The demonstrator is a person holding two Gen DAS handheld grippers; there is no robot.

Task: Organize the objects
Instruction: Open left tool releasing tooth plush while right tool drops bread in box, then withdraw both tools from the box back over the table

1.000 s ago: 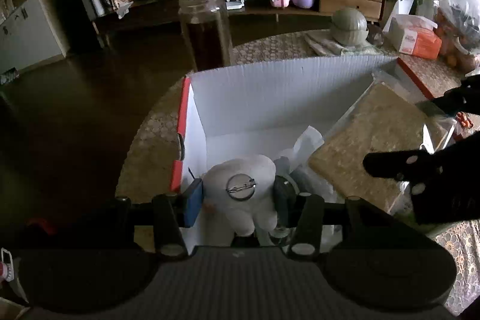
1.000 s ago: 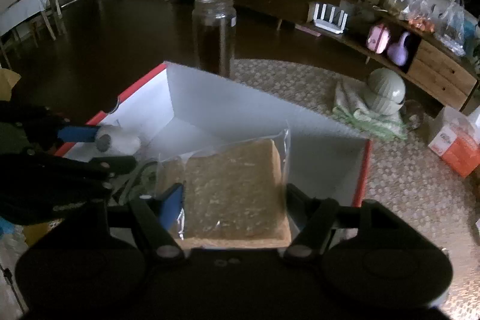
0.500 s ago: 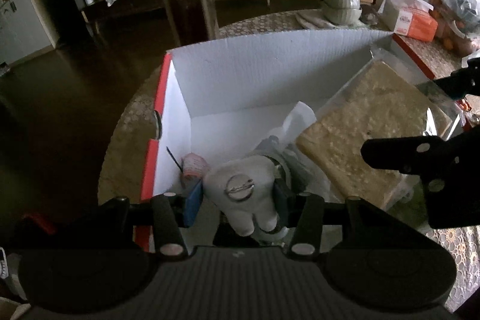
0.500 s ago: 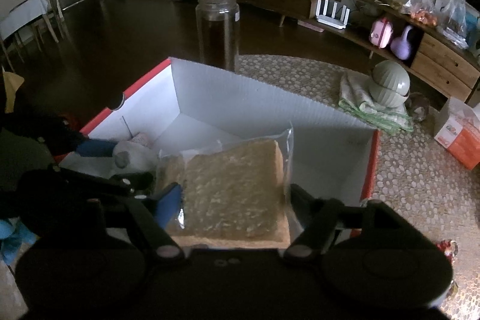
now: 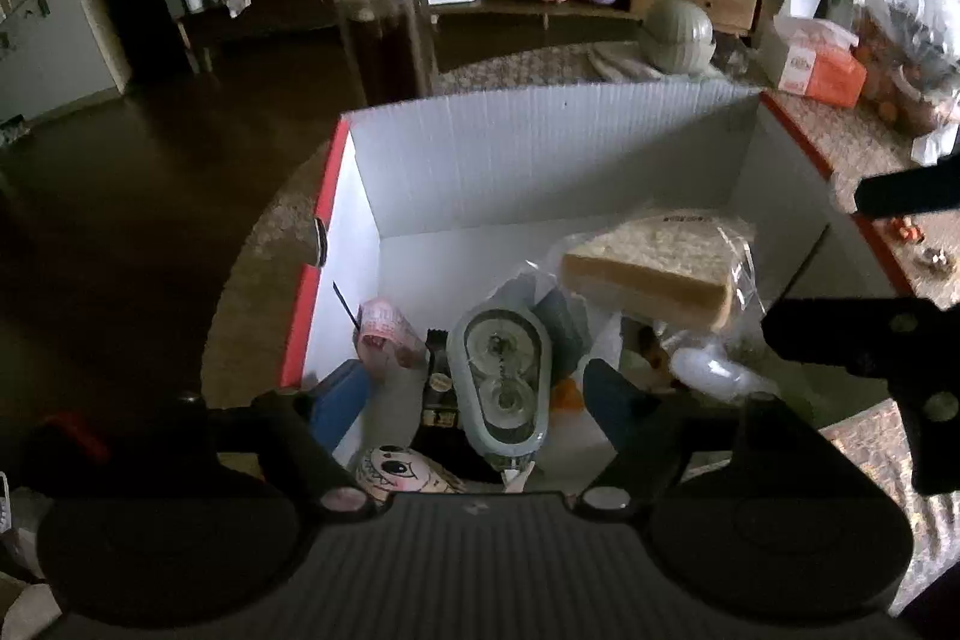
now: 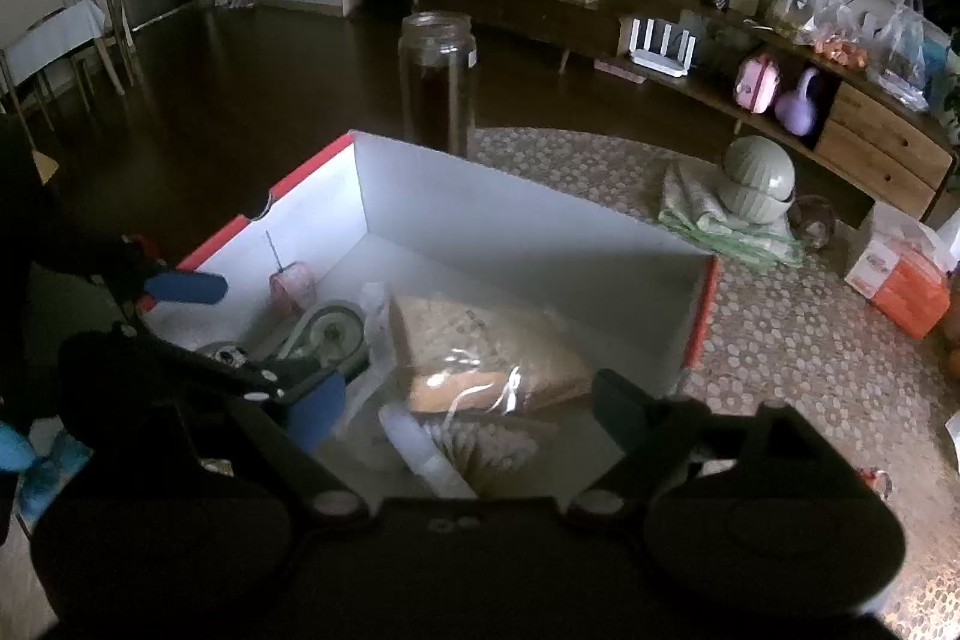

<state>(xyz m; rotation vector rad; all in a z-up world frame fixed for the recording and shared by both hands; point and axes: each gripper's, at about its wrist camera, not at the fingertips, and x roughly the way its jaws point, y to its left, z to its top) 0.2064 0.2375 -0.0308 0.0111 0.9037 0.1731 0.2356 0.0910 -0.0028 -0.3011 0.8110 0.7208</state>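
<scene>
You are spreading both the left gripper (image 5: pixel 474 394) and right gripper (image 6: pixel 462 412), their jaws just opening and empty; ahead of your right one the bagged bread (image 6: pixel 486 346) is handling soft and slippery, so grip its crust edges lightly.

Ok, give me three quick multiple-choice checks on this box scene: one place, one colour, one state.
1. Where is the bagged slice of bread?
A in the white cardboard box
B on the floor
C on the shelf

2. The box's outer rim colour?
A green
B red
C yellow

3. The left gripper?
A shut on bread
B open, holding nothing
C out of view

A: bread lies inside the box walls.
B: red edges show.
C is wrong; B: its jaws have just been opening, pads clear of the items below.
</scene>
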